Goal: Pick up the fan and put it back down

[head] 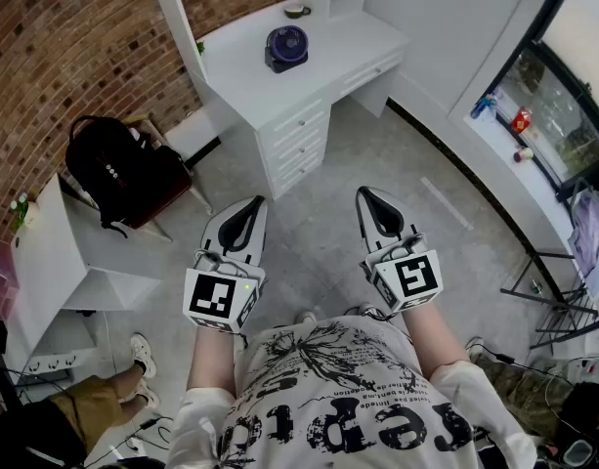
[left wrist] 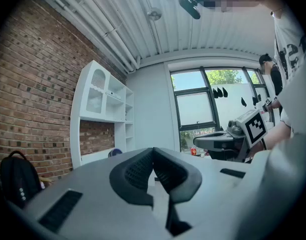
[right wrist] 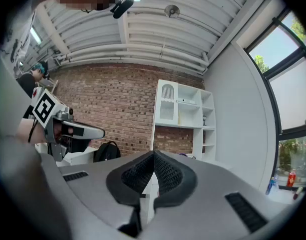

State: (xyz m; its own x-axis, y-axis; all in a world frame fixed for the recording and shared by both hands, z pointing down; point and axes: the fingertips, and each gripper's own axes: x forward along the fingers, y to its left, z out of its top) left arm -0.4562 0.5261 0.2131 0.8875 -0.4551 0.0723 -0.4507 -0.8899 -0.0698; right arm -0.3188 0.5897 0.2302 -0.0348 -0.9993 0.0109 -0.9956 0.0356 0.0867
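Standing on the grey floor (head: 328,233), well back from the white counter (head: 240,66) set against the brick wall (head: 74,37). Holding the left gripper (head: 255,201) and the right gripper (head: 365,193) side by side in front of the chest, level, both aimed toward the counter and well apart from it. Showing, in the left gripper view, jaws pressed tip to tip with nothing between them. Showing the same in the right gripper view: closed fully and empty. Finding the fan (head: 286,47), dark blue and round, resting on the counter top near its middle, touched by neither gripper, above and behind the stack of drawers (head: 299,145). Noting a small cup (head: 297,10) farther back on the counter, near the fan but apart from it. Spotting a black backpack (head: 123,169) on a chair left of the counter. Catching a second person's white shoe (head: 141,355) on the floor at lower left, and a window (head: 563,96) along the right-hand wall
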